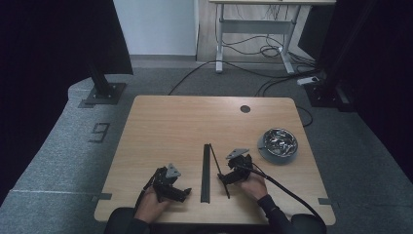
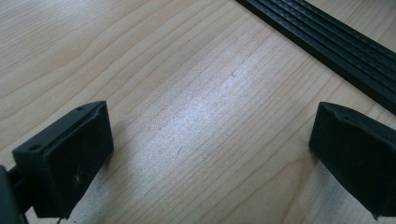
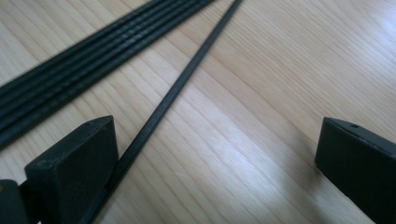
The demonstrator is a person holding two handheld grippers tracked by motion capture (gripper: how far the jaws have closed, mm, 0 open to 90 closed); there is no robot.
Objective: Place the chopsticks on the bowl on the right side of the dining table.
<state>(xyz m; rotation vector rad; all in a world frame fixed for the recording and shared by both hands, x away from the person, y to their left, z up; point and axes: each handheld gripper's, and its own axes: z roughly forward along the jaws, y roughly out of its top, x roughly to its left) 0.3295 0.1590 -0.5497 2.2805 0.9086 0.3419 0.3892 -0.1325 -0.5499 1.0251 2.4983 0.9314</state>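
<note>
A bundle of flat black strips lies lengthwise on the wooden table, near its front. One thin black strip slants off the bundle's far end toward the right. My left gripper rests just left of the bundle, open over bare wood, with the bundle beyond its right jaw. My right gripper sits right of the bundle, open. The thin strip runs beside its left jaw on the table, and the bundle lies farther left.
A metal bowl with shiny contents stands at the table's right side. A round cable hole sits near the far edge. A cable trails from the right gripper off the front right corner.
</note>
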